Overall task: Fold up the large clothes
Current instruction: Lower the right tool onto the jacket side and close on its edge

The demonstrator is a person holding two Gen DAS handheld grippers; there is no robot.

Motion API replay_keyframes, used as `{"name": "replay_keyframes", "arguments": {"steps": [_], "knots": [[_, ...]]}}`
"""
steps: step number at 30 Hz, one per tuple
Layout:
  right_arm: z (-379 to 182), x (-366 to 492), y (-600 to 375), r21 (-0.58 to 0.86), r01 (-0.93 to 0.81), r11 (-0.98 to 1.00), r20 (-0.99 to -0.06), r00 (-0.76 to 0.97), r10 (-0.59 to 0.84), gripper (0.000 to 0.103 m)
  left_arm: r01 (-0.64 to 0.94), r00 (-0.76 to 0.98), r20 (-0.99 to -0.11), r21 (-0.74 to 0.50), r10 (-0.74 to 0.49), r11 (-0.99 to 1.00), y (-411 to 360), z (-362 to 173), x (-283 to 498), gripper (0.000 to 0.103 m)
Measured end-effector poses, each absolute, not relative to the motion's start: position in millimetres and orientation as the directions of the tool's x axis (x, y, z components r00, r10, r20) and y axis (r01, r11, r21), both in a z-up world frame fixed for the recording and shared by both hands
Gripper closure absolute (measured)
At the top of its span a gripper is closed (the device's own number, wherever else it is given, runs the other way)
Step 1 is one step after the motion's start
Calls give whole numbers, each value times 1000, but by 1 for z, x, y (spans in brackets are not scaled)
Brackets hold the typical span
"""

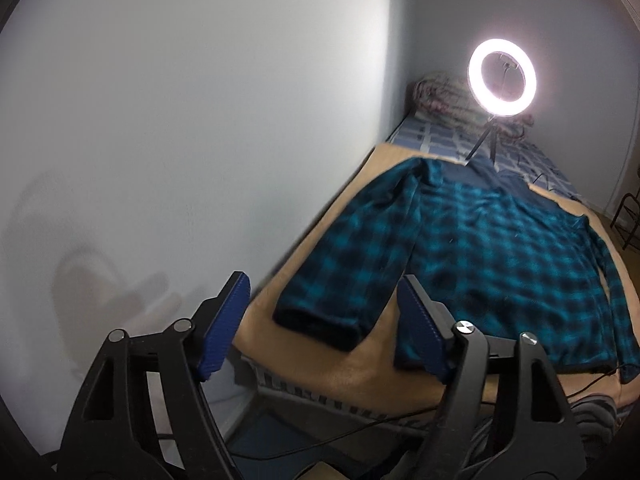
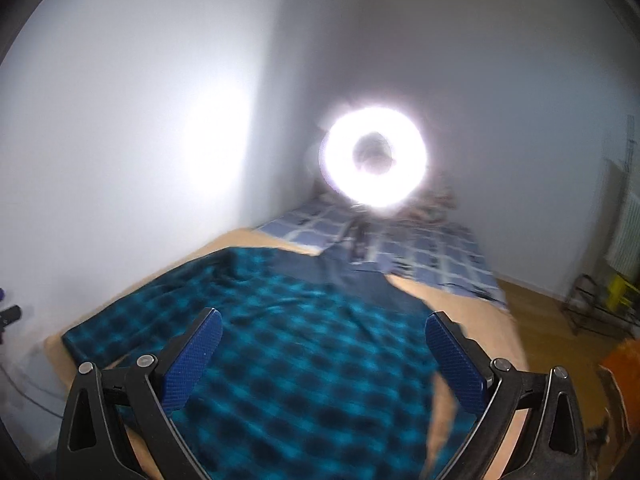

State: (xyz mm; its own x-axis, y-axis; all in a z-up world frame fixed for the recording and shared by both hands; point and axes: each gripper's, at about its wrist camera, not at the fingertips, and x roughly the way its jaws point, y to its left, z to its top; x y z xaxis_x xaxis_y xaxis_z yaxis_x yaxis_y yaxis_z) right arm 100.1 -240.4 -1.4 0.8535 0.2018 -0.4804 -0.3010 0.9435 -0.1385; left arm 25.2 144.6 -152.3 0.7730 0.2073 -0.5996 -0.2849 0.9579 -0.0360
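A teal-and-black plaid hooded shirt (image 1: 480, 248) lies spread flat on a tan blanket (image 1: 320, 364) over the bed. Its long axis runs from the hem at the near edge to the dark blue hood (image 1: 486, 174), which points toward the lit ring light (image 1: 502, 76) on its small tripod. One sleeve (image 1: 340, 276) stretches toward the wall side. The left gripper (image 1: 322, 328) hangs wide open above that cuff, holding nothing. The right gripper (image 2: 322, 360) is equally wide and empty above the shirt's body. No writing is readable.
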Motion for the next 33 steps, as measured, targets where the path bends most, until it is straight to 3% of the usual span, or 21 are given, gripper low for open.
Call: {"name": "replay_keyframes", "arguments": {"steps": [3,8,12,18,28,33], "knots": [[-9,133,-215,-131,-366,921,-531,811,246,6,-287,752,-632,-59,187,956,152,-167,33,39],[-21,185,-180,-45,-453,890,-619,712,331,13,-304,721,-674,-100,161,947,161,-194,49,39],[-36,223,-147,27,-511,859,-666,632,396,26,-317,704,-696,-133,140,939,169,-213,61,39],[-73,277,-99,137,-553,822,-722,512,465,30,-355,682,-723,-199,108,914,185,-242,76,39],[-126,373,-23,322,-514,795,-765,354,539,33,-373,671,-736,-226,93,900,194,-279,108,34],[-154,428,9,423,-414,806,-777,292,558,41,-378,681,-727,-241,92,894,199,-287,115,34]]}}
